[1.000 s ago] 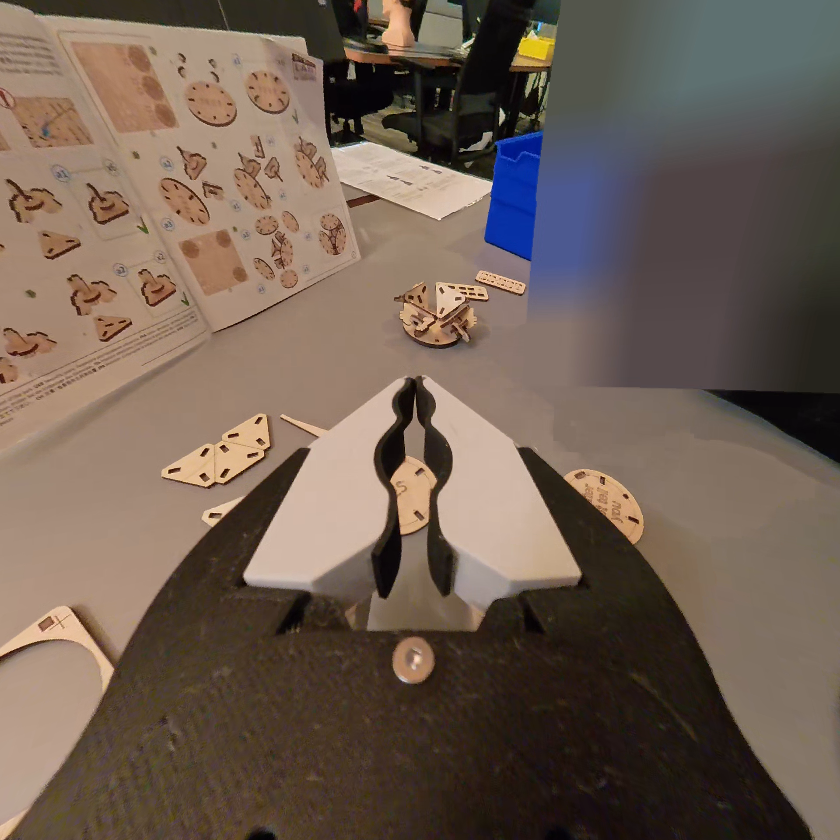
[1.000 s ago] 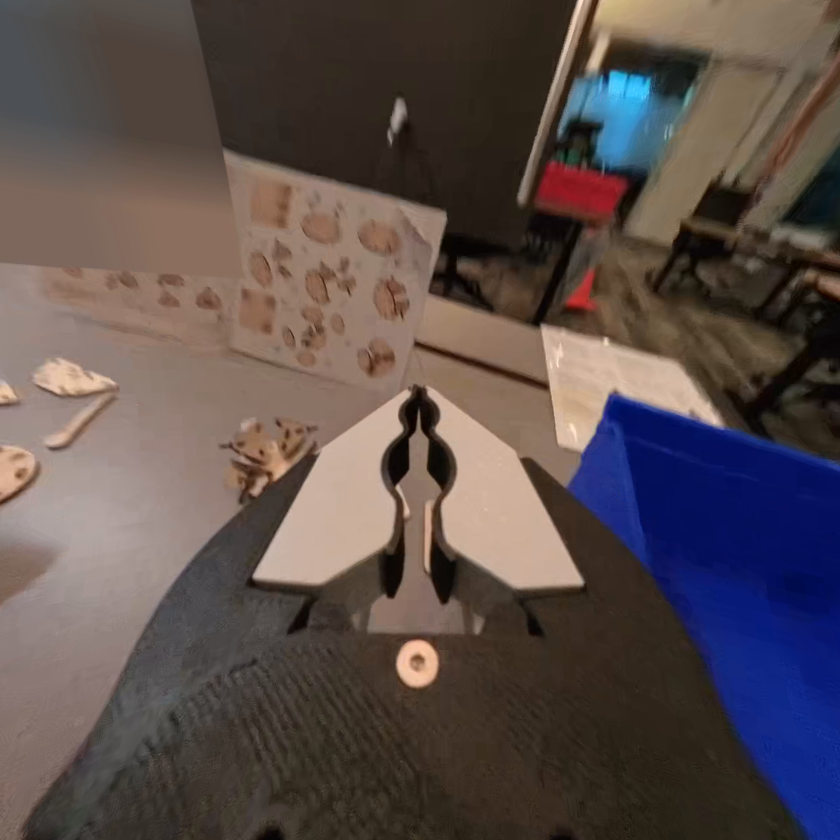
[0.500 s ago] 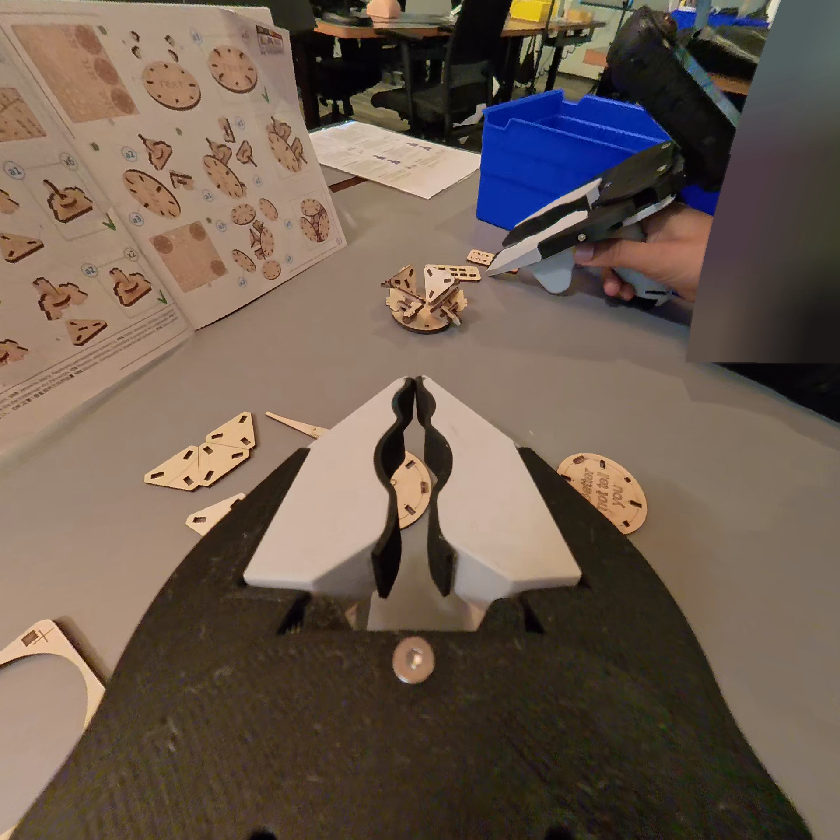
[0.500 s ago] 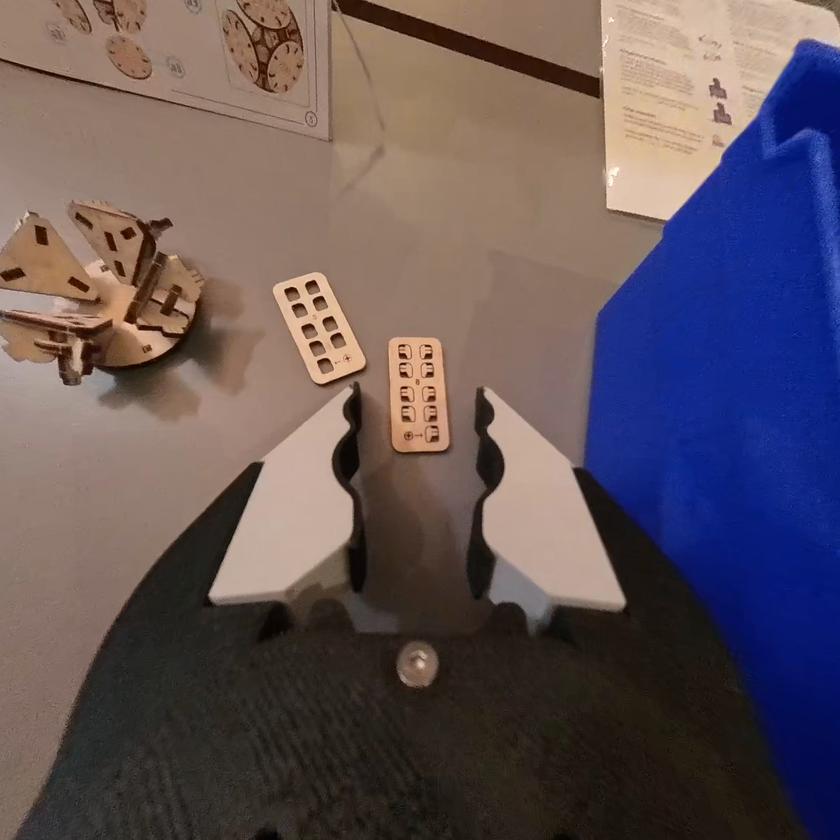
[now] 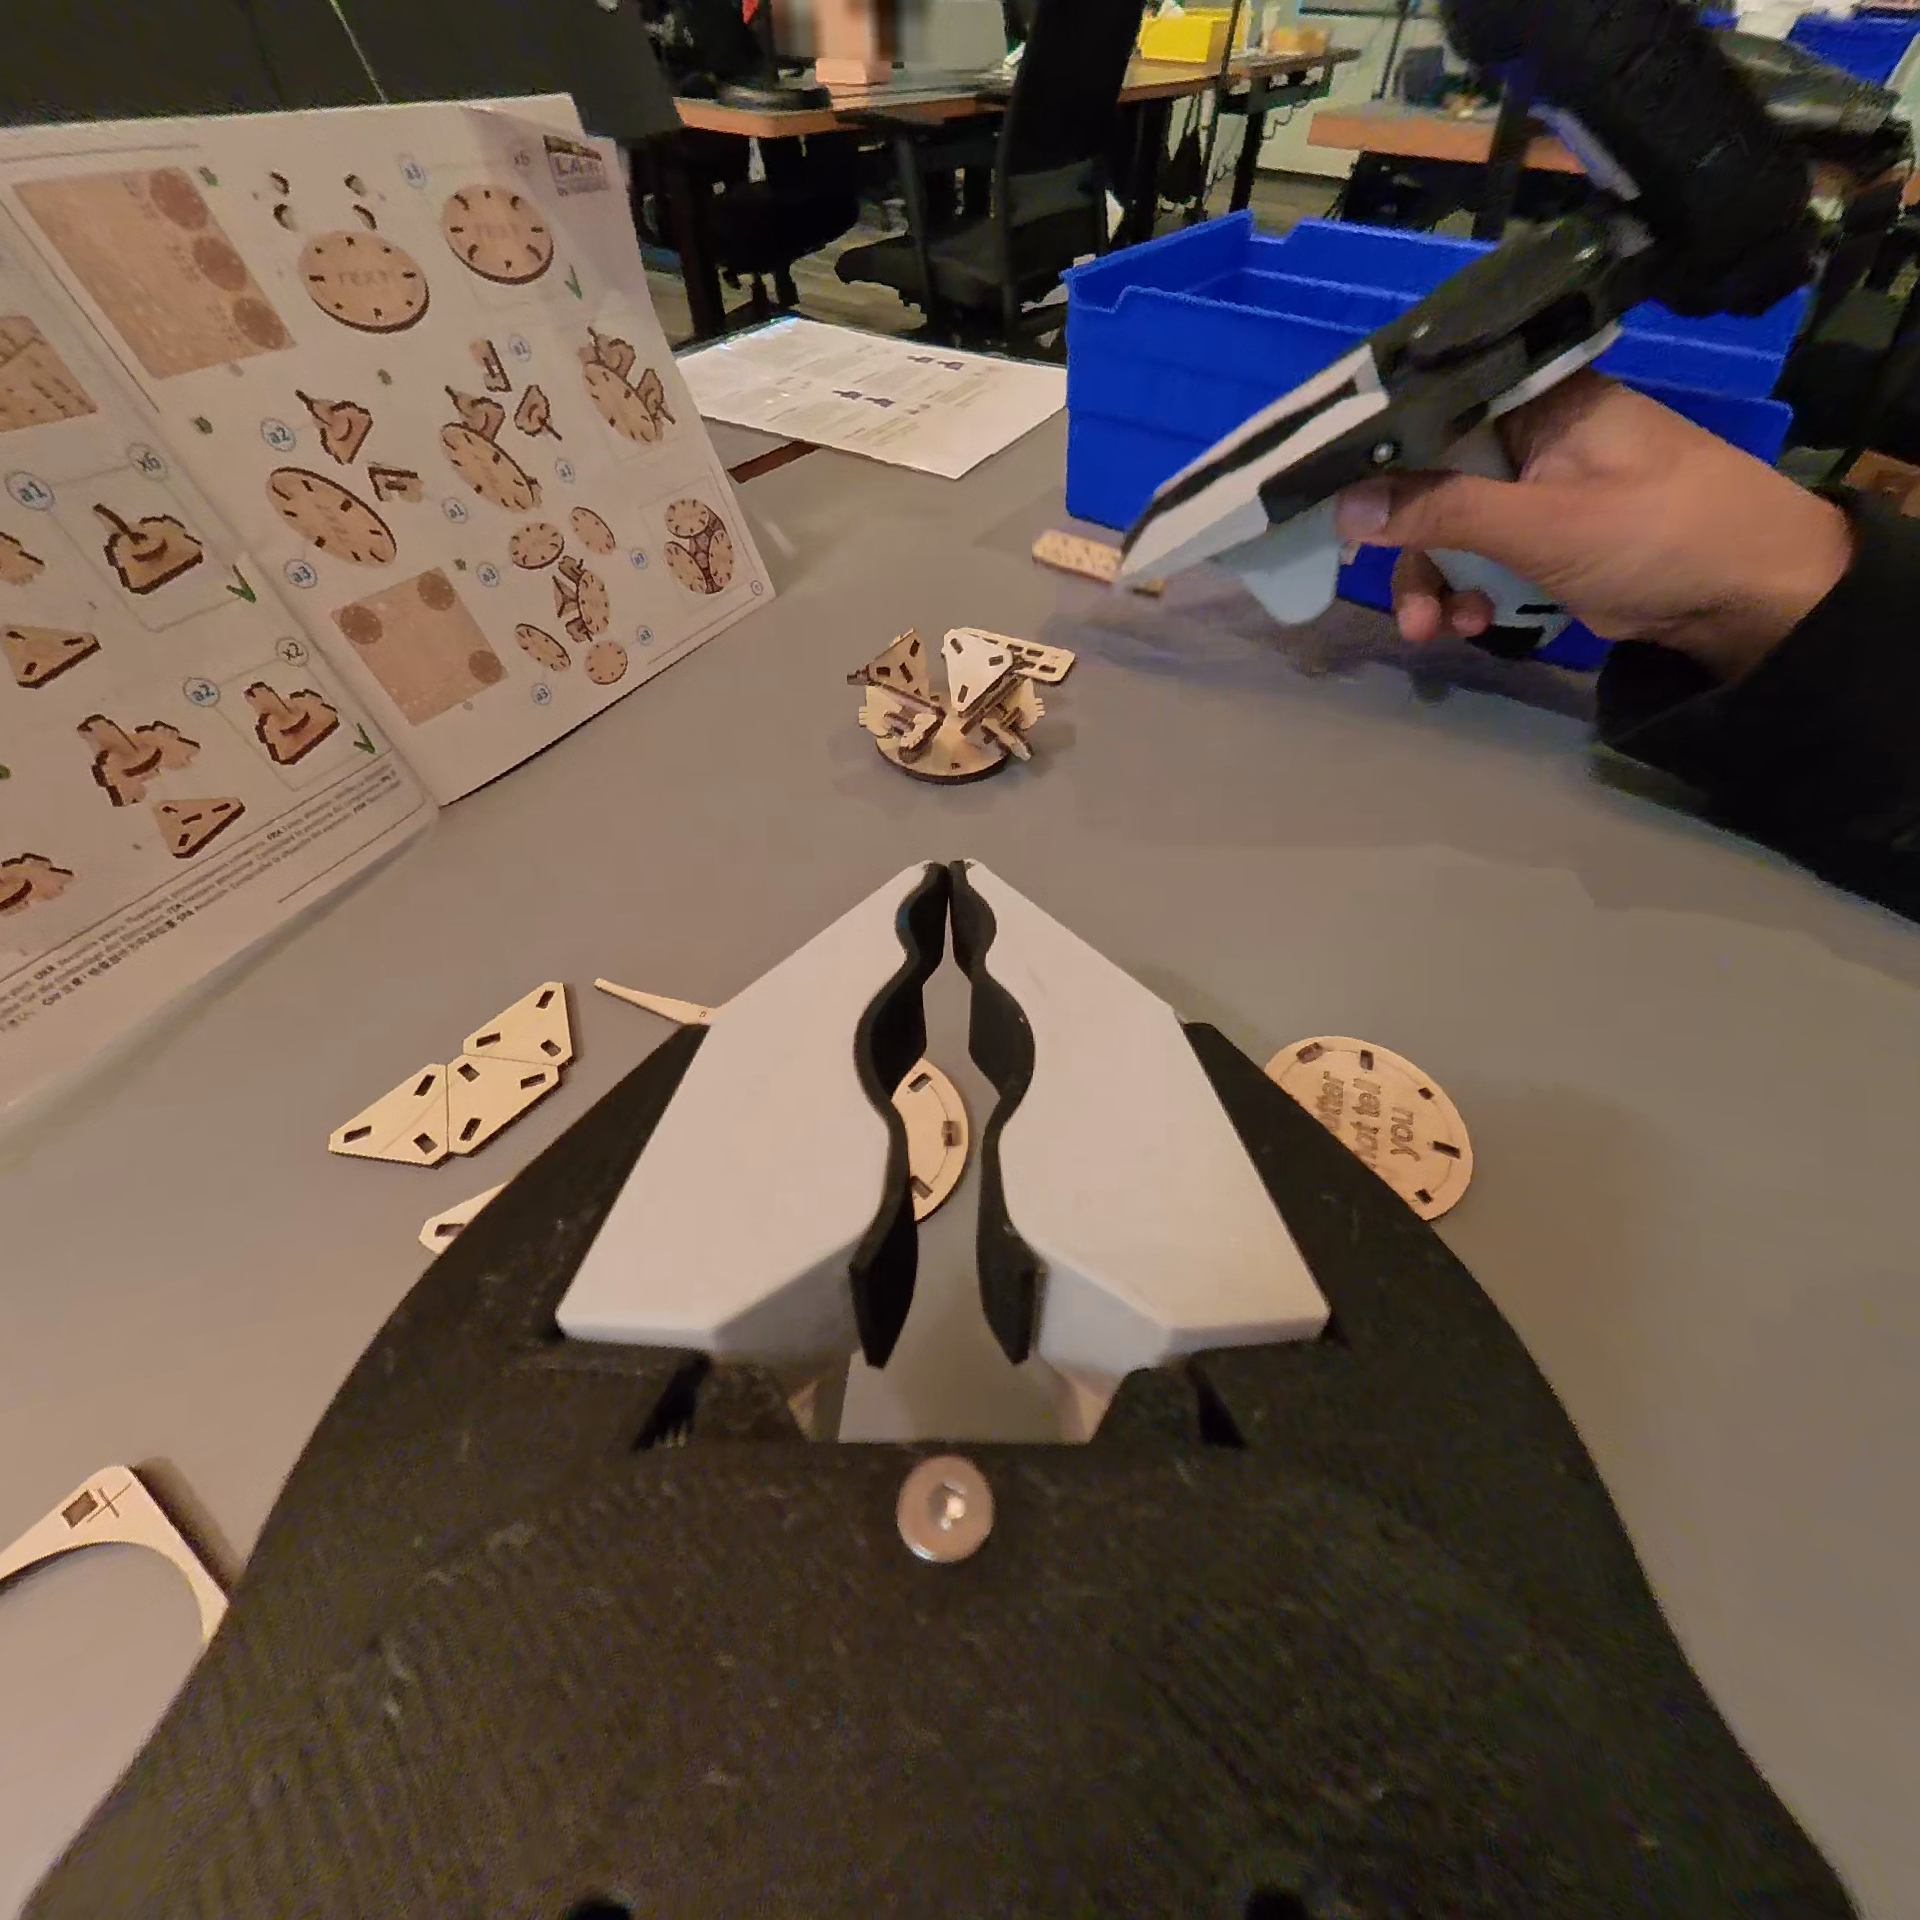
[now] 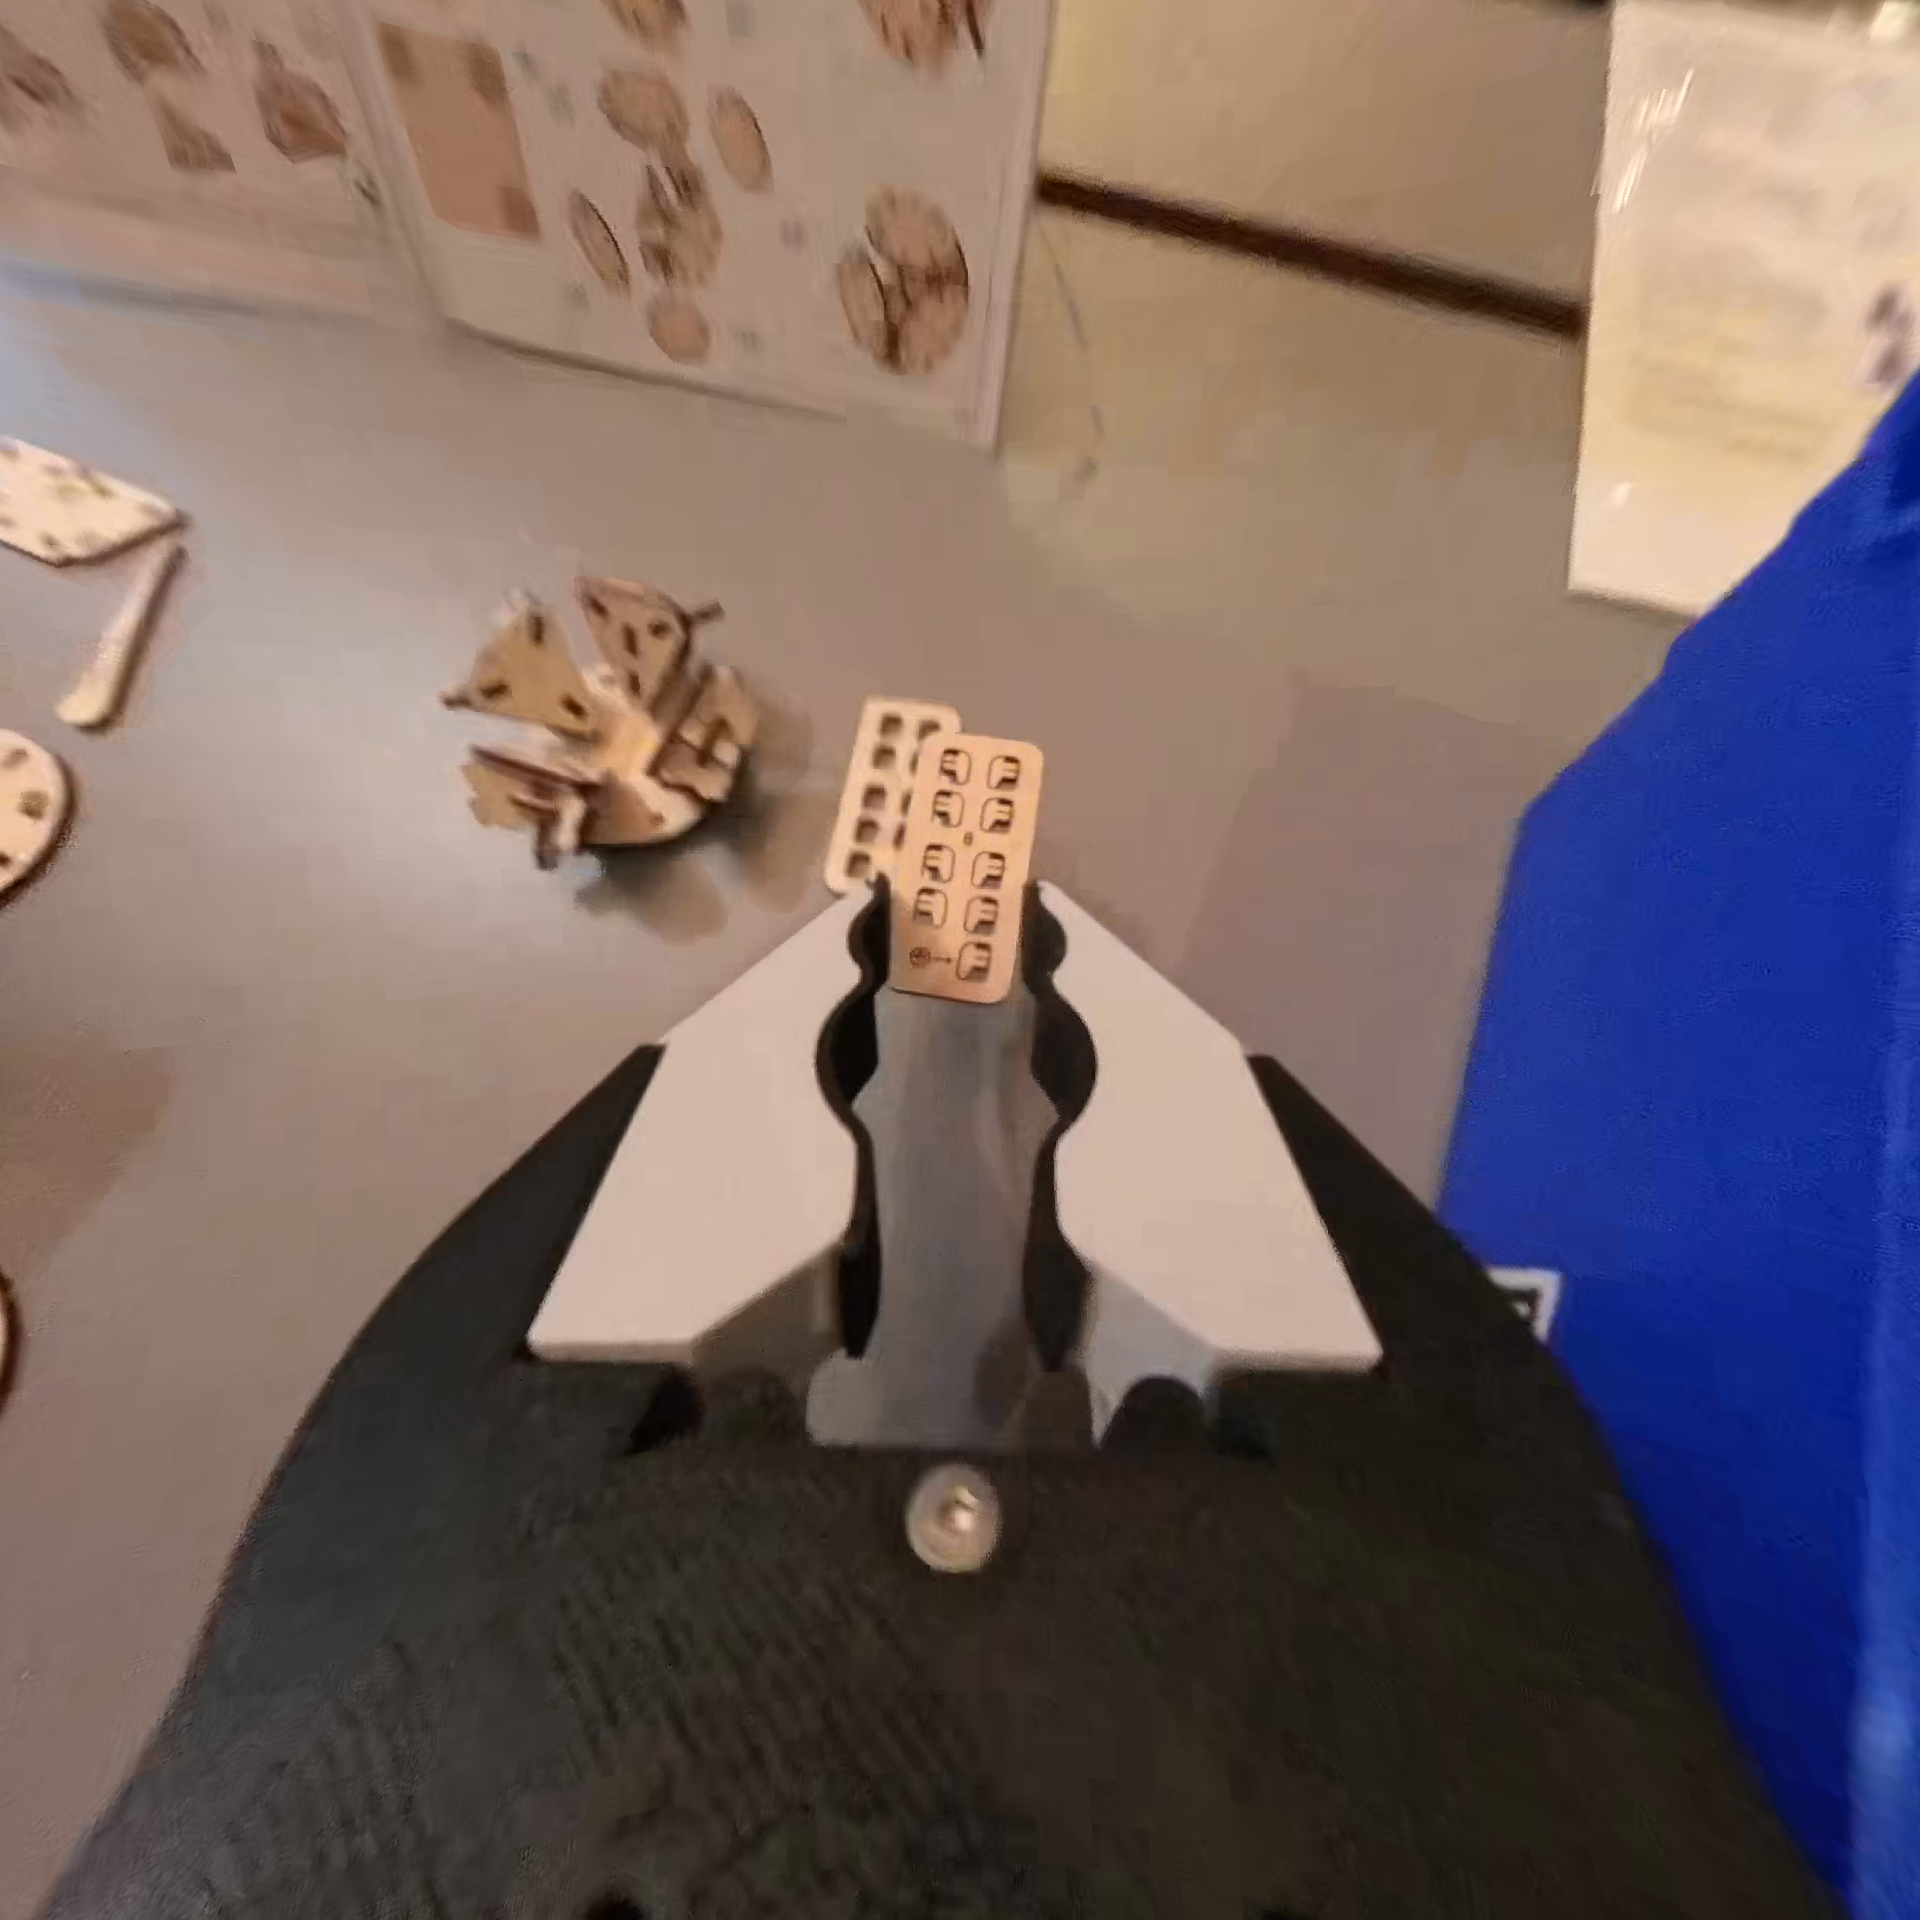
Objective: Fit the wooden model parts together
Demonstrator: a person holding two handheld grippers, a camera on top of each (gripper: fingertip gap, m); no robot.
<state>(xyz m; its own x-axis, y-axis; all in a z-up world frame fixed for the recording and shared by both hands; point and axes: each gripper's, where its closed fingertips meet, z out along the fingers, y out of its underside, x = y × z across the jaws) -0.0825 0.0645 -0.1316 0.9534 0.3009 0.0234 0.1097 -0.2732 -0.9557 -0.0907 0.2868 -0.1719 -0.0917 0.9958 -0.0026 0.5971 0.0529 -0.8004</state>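
My right gripper (image 6: 958, 894) is shut on a small rectangular wooden plate with cut-outs (image 6: 966, 868), and both pads press its long edges. The plate's far end stands raised over a second slotted plate (image 6: 883, 800) lying on the grey table (image 6: 312, 1039). The left wrist view shows the right gripper (image 5: 1132, 556), held by a hand, with the plate (image 5: 1081, 551) sticking out of its tips beside the blue bin (image 5: 1299, 343). My left gripper (image 5: 951, 868) is shut and empty, above a wooden disc (image 5: 935, 1132) on the table. A partly built wooden model (image 5: 951, 707) stands between the two grippers.
An open instruction booklet (image 5: 312, 468) stands at the left. Triangular wooden pieces (image 5: 457, 1081), a thin stick (image 5: 655, 1003), an engraved disc (image 5: 1371, 1122) and a cut-out frame sheet (image 5: 94, 1527) lie near my left gripper. A white paper sheet (image 5: 873, 390) lies at the back. The blue bin (image 6: 1714, 1039) is close on the right. From my left tips it is roughly 7 cm to the wooden disc (image 5: 935, 1132); from my right, 25 cm.
The right gripper stood open around the flat-lying plate half a second ago; its pads have closed on the plate and tipped it up. The left gripper stays shut and has hardly moved.
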